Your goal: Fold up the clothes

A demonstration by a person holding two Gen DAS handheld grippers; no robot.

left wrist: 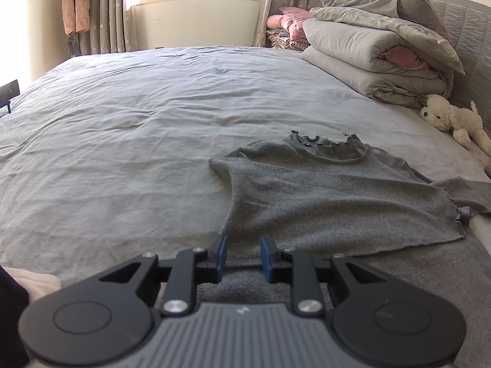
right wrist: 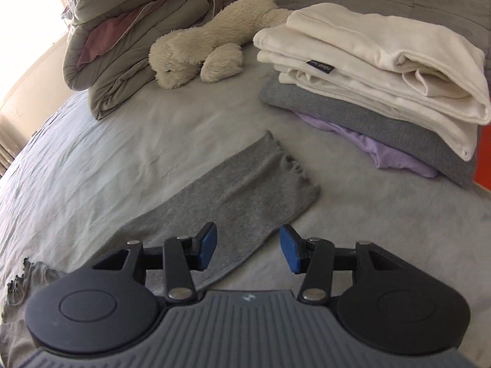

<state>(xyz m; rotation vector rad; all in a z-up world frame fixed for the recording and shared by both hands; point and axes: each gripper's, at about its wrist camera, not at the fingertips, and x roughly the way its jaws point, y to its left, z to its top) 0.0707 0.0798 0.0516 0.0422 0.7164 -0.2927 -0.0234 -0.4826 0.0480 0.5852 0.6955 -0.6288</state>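
Note:
A grey knit top point(left wrist: 322, 202) with a frilled collar lies on the bed, its left side folded inward. My left gripper point(left wrist: 243, 247) is open over the top's near hem, with grey fabric between the blue pads; it grips nothing. In the right wrist view one grey sleeve point(right wrist: 242, 190) stretches out flat toward the folded stack, with its frilled cuff at the far end. My right gripper point(right wrist: 249, 242) is open and empty, above the near part of that sleeve.
A stack of folded clothes point(right wrist: 377, 70), white over grey over lilac, sits on the light blue bedsheet point(left wrist: 122, 128). A white plush dog point(right wrist: 199, 49) and folded grey duvets point(left wrist: 377, 52) lie by the headboard. Curtains and a window stand beyond the bed.

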